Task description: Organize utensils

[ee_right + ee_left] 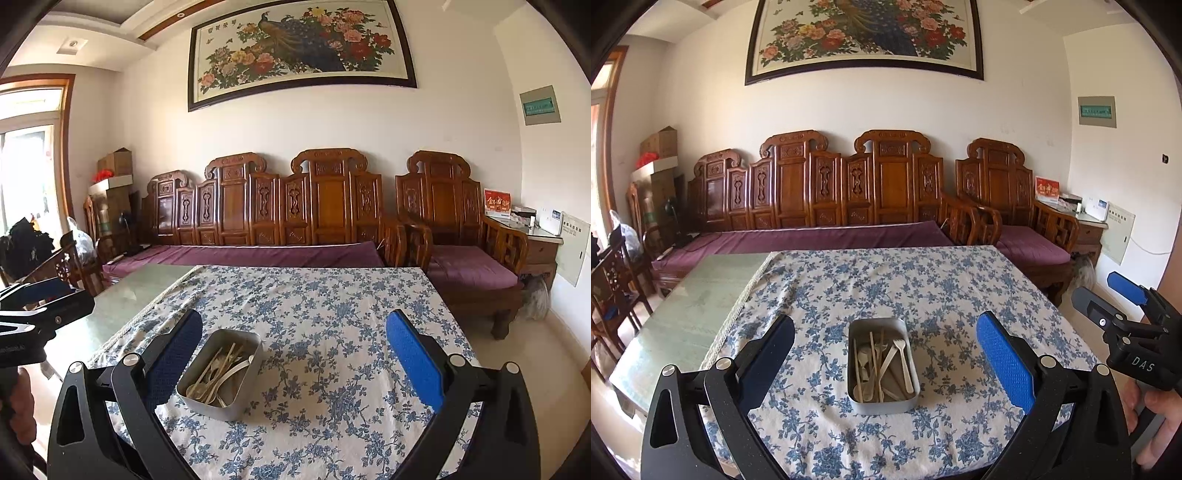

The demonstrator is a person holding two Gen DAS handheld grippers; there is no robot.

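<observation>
A grey metal tin (857, 404) stands on the blue-flowered tablecloth (923, 280). It holds several pale utensils (882, 363): forks, spoons and chopsticks. My left gripper (885, 352) is open and empty, held above the near side of the table with the tin between its fingers in view. My right gripper (294, 354) is open and empty too. In the right wrist view the tin (207, 406) sits near its left finger (177, 354), with the utensils (218, 376) inside. The right gripper (1108, 299) also shows at the right edge of the left wrist view.
The cloth (351, 295) covers the right part of a glass-topped table (694, 295). A carved wooden sofa (820, 192) with purple cushions stands behind it, and wooden chairs (613, 288) at the left. The left gripper (33, 306) shows at the left edge.
</observation>
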